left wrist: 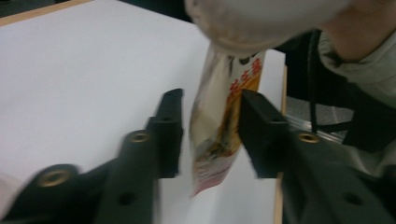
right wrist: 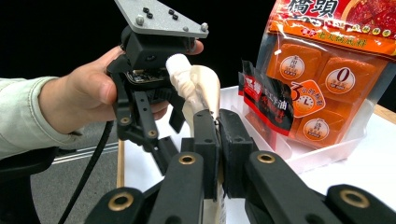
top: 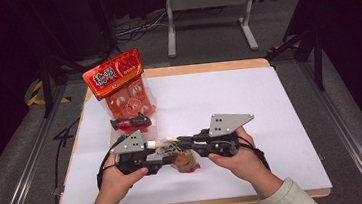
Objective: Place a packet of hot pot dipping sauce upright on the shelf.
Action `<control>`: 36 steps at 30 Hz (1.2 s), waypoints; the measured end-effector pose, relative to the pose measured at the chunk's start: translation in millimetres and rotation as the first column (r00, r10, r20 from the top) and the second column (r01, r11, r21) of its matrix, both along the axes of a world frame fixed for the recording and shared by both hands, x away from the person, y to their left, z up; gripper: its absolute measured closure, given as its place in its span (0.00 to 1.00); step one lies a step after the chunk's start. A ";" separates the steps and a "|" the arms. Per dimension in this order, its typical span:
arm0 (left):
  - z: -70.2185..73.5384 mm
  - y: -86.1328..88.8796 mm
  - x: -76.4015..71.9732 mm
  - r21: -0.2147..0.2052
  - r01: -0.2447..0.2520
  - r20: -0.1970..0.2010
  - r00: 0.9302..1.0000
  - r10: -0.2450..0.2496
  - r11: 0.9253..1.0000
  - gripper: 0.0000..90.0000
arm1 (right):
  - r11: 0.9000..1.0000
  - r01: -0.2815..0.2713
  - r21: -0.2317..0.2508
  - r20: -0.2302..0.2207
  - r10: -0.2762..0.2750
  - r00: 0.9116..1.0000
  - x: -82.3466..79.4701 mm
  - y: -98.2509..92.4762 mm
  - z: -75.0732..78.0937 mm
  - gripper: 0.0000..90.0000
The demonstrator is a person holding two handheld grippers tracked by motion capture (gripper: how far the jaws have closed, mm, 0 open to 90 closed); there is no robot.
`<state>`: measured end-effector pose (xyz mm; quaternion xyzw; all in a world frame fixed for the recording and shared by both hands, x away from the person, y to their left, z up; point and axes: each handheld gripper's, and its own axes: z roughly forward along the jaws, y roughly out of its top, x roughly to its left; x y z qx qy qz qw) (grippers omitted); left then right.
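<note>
Dark room, white table (top: 249, 100) with a wood edge. Both my grippers meet near the front edge, tips facing each other over one small sachet (top: 184, 160). Right gripper (right wrist: 218, 122): jaws clenched on the sachet's top edge, sachet pinched flat between the pads. Its creamy twisted end sticks up just above the pads in the right gripper view. Left gripper (left wrist: 210, 126): jaws either side of the hanging sachet. In the left gripper view one pad sits against the printed face, the other is just off the near edge; frame is blurred, so I can't tell whether it's pressing yet. Sachet hangs roughly upright there, with its lower end above the table. Behind my left gripper stands a big red-orange pack (top: 119, 83), propped upright in a clear tray (right wrist: 322, 156), with a small dark sachet (top: 130, 122) leaning at its front.
</note>
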<state>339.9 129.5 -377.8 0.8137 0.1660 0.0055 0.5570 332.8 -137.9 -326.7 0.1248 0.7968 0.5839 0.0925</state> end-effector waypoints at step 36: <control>33.0 30.3 2.2 0.070 0.018 0.007 1.000 -0.018 0.997 0.99 | 0.990 0.127 0.068 0.007 -0.128 0.992 1.3 -39.5 1.5 0.57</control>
